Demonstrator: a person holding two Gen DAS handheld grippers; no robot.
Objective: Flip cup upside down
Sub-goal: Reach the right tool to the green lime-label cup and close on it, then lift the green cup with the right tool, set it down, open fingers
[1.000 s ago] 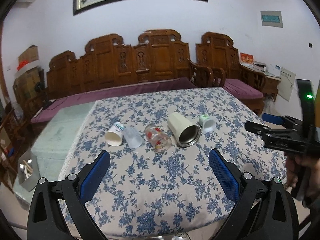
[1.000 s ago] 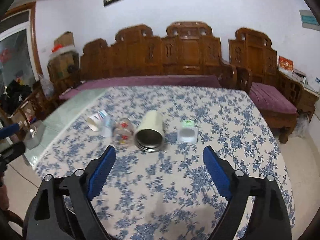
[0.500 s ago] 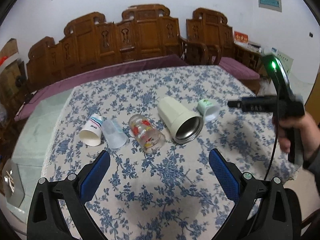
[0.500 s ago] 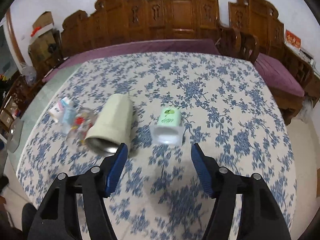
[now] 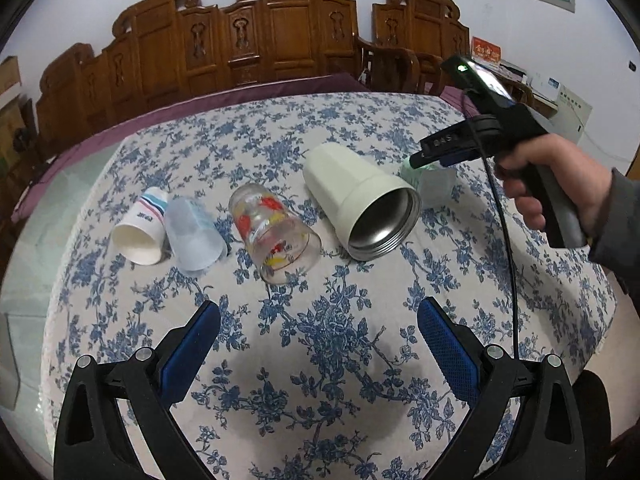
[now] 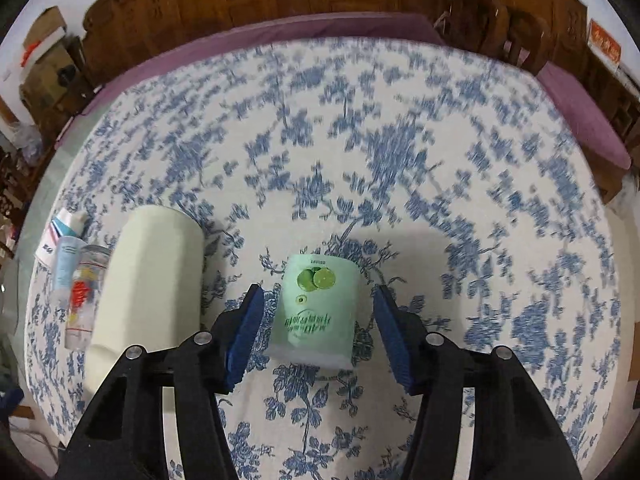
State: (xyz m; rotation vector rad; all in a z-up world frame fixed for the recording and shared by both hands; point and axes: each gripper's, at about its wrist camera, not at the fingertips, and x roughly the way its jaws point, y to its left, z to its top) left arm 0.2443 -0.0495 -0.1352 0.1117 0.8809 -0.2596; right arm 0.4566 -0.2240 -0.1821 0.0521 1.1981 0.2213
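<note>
Two blue fingers (image 6: 244,336) of the right gripper (image 6: 318,334), spread and unclenched, flank the green-labelled cup (image 6: 316,308) lying sideways on the worktop (image 6: 480,240); cream tumbler (image 6: 148,280) at nine o'clock; left gripper (image 5: 320,356) idle, open; flip not begun

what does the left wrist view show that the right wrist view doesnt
Only the left wrist view shows the person's right hand on the gripper handle, the steel inside of the cream tumbler, and the open left gripper over bare cloth. Only the right wrist view shows the green lime-print cup lying between the open right gripper fingers, untouched. Both show the glass cup and the floral tablecloth.
</note>
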